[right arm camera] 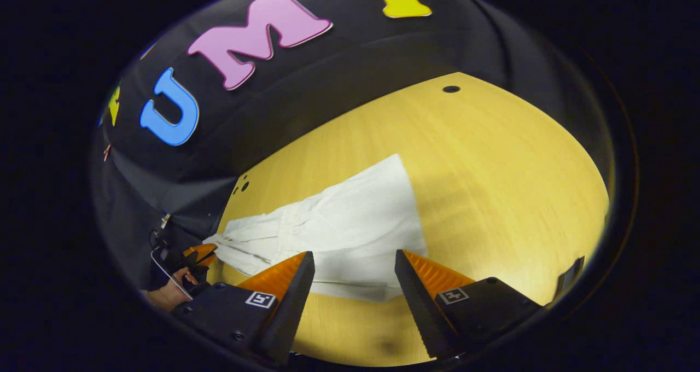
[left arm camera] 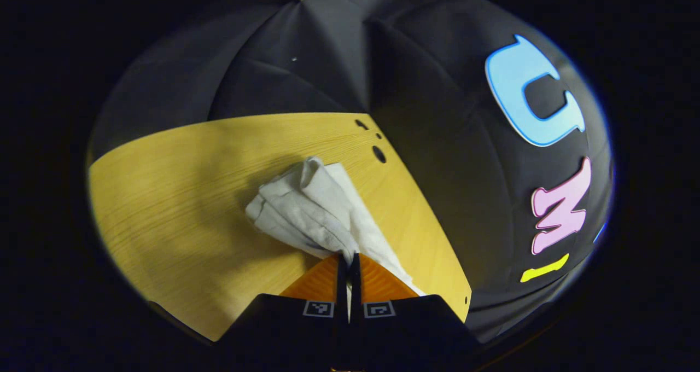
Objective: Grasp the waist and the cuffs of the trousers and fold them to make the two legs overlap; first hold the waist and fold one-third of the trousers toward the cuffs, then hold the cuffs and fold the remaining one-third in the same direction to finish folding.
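The left tongs (left arm camera: pixel 348 262) pinch a bunched end of the white trousers (right arm camera: pixel 350 227), which lie across the wooden counter (right arm camera: pixel 492 169); the gripped edge is hidden between the fingers. The right tongs (right arm camera: pixel 354 276) hang spread above the cloth

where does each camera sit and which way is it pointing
Left gripper view: rides the left gripper, looking along the trousers across the table to the booth wall; its own fingers are pinched on the cloth.
Right gripper view: rides the right gripper, above the table, looking down at the flat trousers; its fingers are open, and the left gripper and a hand show at far left.
Shared: trousers, table, wall.
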The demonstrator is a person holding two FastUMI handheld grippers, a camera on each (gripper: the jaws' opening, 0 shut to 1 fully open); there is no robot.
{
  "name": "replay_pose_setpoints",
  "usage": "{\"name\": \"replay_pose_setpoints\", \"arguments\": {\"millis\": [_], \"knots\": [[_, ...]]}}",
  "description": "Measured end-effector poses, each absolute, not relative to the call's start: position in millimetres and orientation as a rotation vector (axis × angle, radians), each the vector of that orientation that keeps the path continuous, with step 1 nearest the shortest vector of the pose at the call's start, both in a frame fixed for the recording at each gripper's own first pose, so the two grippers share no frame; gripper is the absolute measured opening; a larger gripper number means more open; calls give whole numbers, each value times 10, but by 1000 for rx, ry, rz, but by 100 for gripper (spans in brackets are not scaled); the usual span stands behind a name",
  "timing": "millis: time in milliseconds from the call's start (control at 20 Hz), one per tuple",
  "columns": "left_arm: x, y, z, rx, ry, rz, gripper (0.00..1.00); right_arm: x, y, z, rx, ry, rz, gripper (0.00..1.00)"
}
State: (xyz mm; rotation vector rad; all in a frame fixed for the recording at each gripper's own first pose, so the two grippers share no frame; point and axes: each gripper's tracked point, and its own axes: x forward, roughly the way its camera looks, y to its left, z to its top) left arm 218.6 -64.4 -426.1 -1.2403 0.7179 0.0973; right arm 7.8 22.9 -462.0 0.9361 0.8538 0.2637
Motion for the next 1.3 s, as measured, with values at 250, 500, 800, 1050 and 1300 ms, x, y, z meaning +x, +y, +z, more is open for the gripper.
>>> {"name": "replay_pose_setpoints", "arguments": {"millis": [250,500,800,1050,1300], "knots": [[2423,-906,-3565,-1156,618,-20,6,-108,-194,-4928,1011,872,114,91],[2540,-1400,-3013,-1062,571,-156,5,-225,-438,-5109,1030,870,63,92],[2569,-2133,-2640,-990,566,-294,5,-212,-686,-5135,1057,833,31,92],[2495,-2791,-2460,-934,592,-427,6,-280,-869,-5220,1067,831,-3,91],[2127,-3523,-2523,-794,675,-583,5,-387,-965,-5319,1086,837,-32,91]]}}
